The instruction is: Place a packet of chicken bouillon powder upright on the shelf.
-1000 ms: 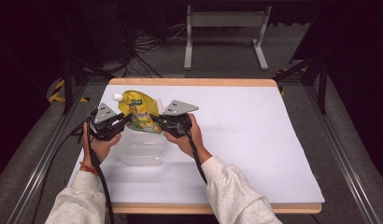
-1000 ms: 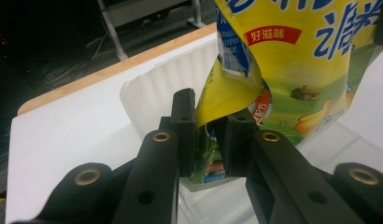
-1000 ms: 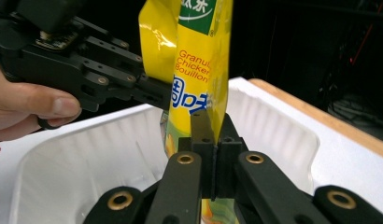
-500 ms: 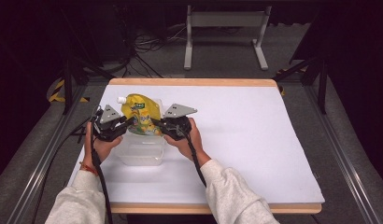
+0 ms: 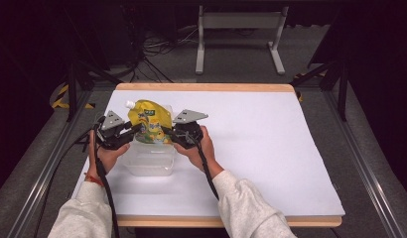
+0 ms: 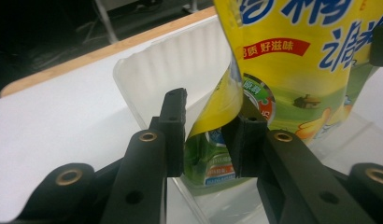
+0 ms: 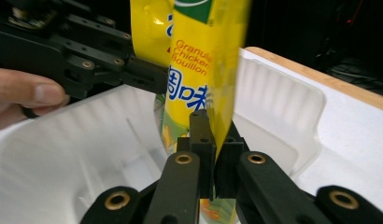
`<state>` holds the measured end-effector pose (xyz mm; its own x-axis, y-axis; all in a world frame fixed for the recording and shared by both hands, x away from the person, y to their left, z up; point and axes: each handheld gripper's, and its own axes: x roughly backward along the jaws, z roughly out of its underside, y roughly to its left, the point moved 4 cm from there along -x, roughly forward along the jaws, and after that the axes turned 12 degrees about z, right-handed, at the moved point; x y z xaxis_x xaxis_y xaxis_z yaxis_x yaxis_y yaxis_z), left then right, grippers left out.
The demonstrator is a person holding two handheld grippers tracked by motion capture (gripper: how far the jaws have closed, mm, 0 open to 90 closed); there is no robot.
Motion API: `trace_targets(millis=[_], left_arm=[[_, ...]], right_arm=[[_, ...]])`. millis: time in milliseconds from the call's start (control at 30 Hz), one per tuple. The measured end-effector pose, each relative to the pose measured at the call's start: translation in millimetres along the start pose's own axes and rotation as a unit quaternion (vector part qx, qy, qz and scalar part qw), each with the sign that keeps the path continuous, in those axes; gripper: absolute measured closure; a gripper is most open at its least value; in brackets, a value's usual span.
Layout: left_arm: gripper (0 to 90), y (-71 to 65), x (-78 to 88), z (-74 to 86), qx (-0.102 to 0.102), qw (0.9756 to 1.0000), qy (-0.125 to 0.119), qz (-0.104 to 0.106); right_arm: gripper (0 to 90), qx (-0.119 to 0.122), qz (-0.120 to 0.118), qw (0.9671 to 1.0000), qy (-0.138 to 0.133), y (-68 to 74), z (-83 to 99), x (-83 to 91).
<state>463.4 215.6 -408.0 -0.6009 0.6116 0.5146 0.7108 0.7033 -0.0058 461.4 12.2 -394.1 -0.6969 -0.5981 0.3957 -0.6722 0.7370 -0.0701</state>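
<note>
Sets pouch (image 5: 149, 121) upright in tub (image 5: 151, 166), lower end down between the tub's walls, spouted top well above its rim. Cannot tell whether the bottom already rests on the tub's floor.

Pinches one side edge of the pouch, on the tub's right, with right gripper (image 7: 213, 140), jaws closed tight on the film. Lets go on the tub's left: left gripper (image 6: 203, 135) has just been opening its jaws, now parted, with the pouch's curled edge loose between the pads and not pressed.

Leaves the tub on the table (image 5: 271, 148), near its left edge, a hand at each side of the tub.

Looks well along, judged from this: pouch brought to the tub and lowered in, release begun on one side. Seems left to do: open the right jaws too, let the pouch settle or lean on a tub wall, draw both grippers back from the tub.
</note>
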Motion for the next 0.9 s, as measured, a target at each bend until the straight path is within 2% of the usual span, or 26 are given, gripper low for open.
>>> trace_targets(millis=[133, 233, 400, 500, 733, 900], left_arm=[[73.5, 1.1, 0.2, 1.3, -0.003, 1.0, 0.002, 0.002], [74.8, 1.1, -1.5, 2.8, -0.007, 0.9999, 0.01, 0.0], [73.6, 1.2, -0.2, 3.4, -0.002, 1.0, 0.006, -0.002], [71.0, 1.3, 1.1, 2.9, -0.001, 0.9999, 0.0, -0.01], [68.9, -3.6, 7.0, 1.2, -0.005, 0.9998, -0.008, -0.019], [67.1, -6.9, 9.9, -0.7, -0.005, 0.9997, -0.017, -0.019]], right_arm=[[87.2, 0.016, 0.01, 0.9998, 0.003, 2.2, 0.4, -3.9], [87.5, 0.016, 0.008, 0.9998, 0.002, 3.0, 1.1, -5.4], [86.6, 0.018, 0.008, 0.9998, 0.002, 3.8, 1.1, -6.3], [80.8, 0.015, 0.012, 0.9998, 0.002, 2.4, 0.8, -4.6], [76.6, 0.035, 0.02, 0.9992, -0.004, 1.0, -0.6, 4.4], [74.6, 0.038, 0.022, 0.999, -0.009, -1.8, 0.8, 11.2]])
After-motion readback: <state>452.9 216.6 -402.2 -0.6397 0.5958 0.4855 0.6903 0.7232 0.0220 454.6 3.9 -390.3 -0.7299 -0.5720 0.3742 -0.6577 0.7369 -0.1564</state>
